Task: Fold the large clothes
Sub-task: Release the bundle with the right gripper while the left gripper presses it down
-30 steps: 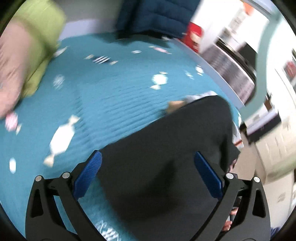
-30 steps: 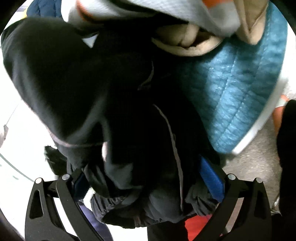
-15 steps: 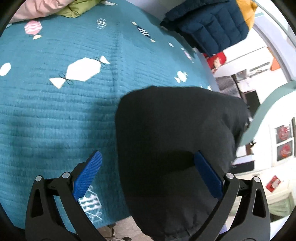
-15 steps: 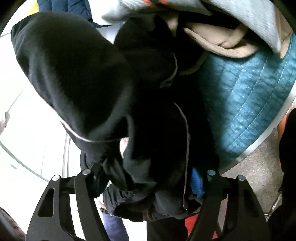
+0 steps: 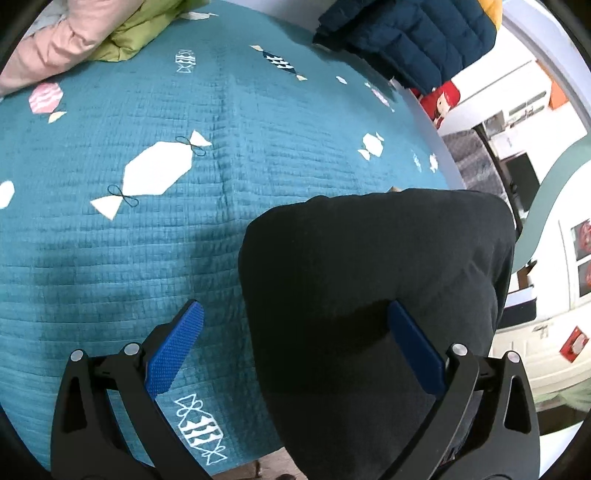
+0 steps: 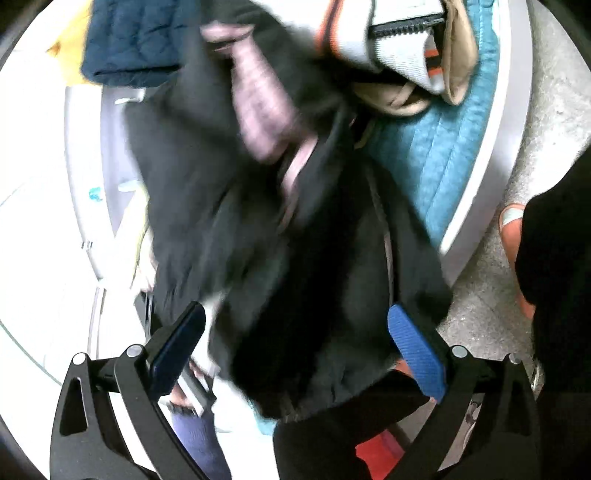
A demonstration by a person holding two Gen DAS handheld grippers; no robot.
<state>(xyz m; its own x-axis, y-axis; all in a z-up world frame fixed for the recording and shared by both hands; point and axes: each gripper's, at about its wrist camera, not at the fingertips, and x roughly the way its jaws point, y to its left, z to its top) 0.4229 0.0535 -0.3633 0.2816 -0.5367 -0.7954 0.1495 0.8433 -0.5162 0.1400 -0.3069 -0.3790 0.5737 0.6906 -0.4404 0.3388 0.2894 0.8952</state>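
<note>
A large black garment [image 5: 373, 295] hangs over the near right corner of the teal quilted bed [image 5: 147, 229]. My left gripper [image 5: 295, 332] is open just above it; its right blue pad [image 5: 413, 350] rests against the black cloth and its left pad [image 5: 177, 343] is over the quilt. In the right wrist view the same black garment [image 6: 295, 258] is blurred, with a pink lining [image 6: 258, 107] showing. My right gripper [image 6: 295, 332] is open with the cloth lying loosely between its wide jaws.
A navy puffer jacket [image 5: 413, 40] lies at the bed's far right, pink [image 5: 55, 48] and green [image 5: 144, 33] bedding at the far left. More clothes, white and tan [image 6: 406, 48], are piled on the bed edge. A person's leg and orange shoe [image 6: 517, 251] stand on the floor.
My right gripper, shut on the black garment half a second ago, has opened and the cloth is dropping, blurred. The left view has barely shifted since then, after a big swing earlier.
</note>
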